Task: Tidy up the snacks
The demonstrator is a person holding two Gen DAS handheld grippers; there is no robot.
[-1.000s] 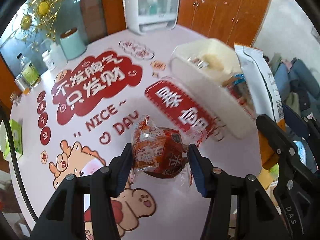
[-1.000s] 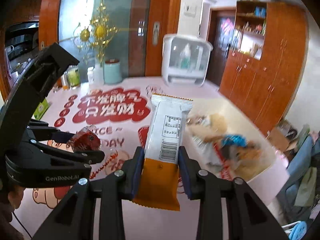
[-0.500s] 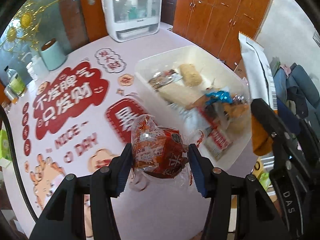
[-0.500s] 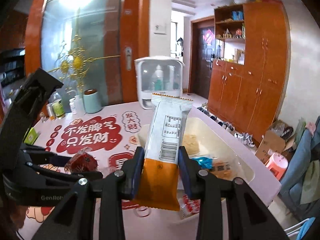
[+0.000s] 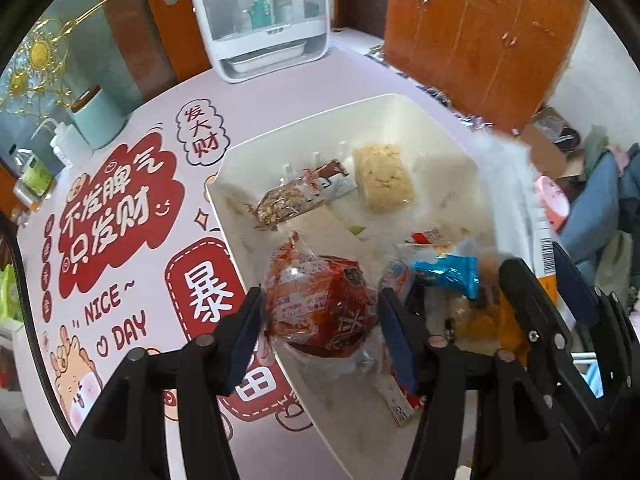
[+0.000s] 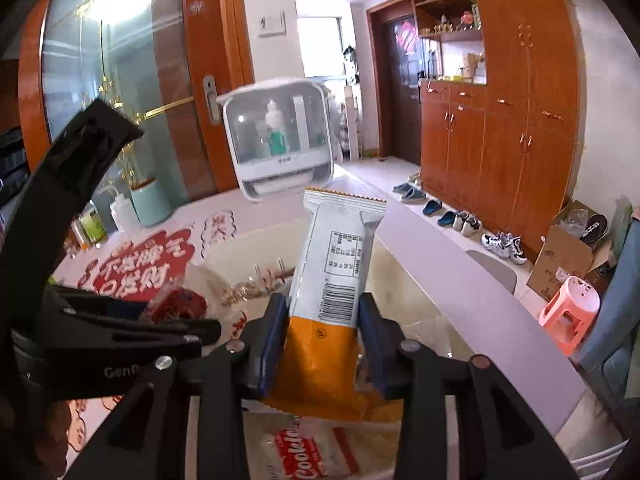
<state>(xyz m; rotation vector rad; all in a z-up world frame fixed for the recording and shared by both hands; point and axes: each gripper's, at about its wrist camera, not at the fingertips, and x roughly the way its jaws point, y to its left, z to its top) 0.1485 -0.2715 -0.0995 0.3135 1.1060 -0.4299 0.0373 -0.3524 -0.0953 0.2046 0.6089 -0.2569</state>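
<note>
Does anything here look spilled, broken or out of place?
Nothing is spilled or torn. The bin holds a loose jumble of snacks. The left tongs and right tongs are opening around a red packet and an orange-and-white packet above it.

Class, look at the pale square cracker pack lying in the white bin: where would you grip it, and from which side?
Grip the cracker pack across its two long flat edges, coming straight down from above. It lies flat in the white bin, whose walls block a sideways approach.

Printed table (image 5: pixel 352 68) bears white bin (image 5: pixel 240 224), organizer (image 5: pixel 260 20).
</note>
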